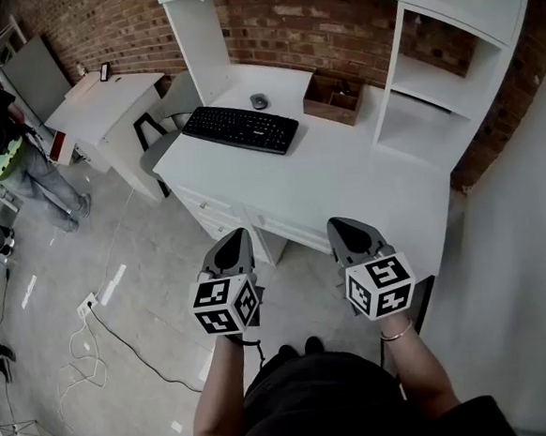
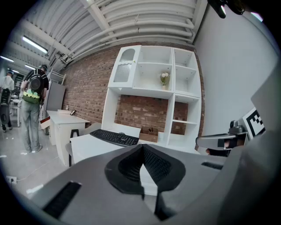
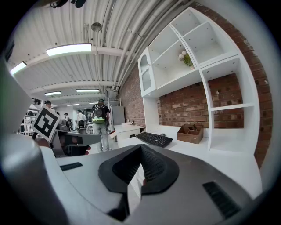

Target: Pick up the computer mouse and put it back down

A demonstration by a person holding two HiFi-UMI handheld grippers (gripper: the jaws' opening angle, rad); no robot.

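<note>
Mouse (image 1: 259, 101) sat just behind the keyboard (image 1: 241, 128) in the head view, well beyond left gripper (image 1: 231, 242) and right gripper (image 1: 347, 230); best was to open one early and come in over the keyboard. Left gripper view: jaws were closed, empty, nosed slightly down. Right gripper view: same, closed on nothing.

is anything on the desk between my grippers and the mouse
The keyboard lies on the desk just in front of the mouse, across the straight line from the left gripper. The right gripper looks to have mostly bare desk past the keyboard's right end.
</note>
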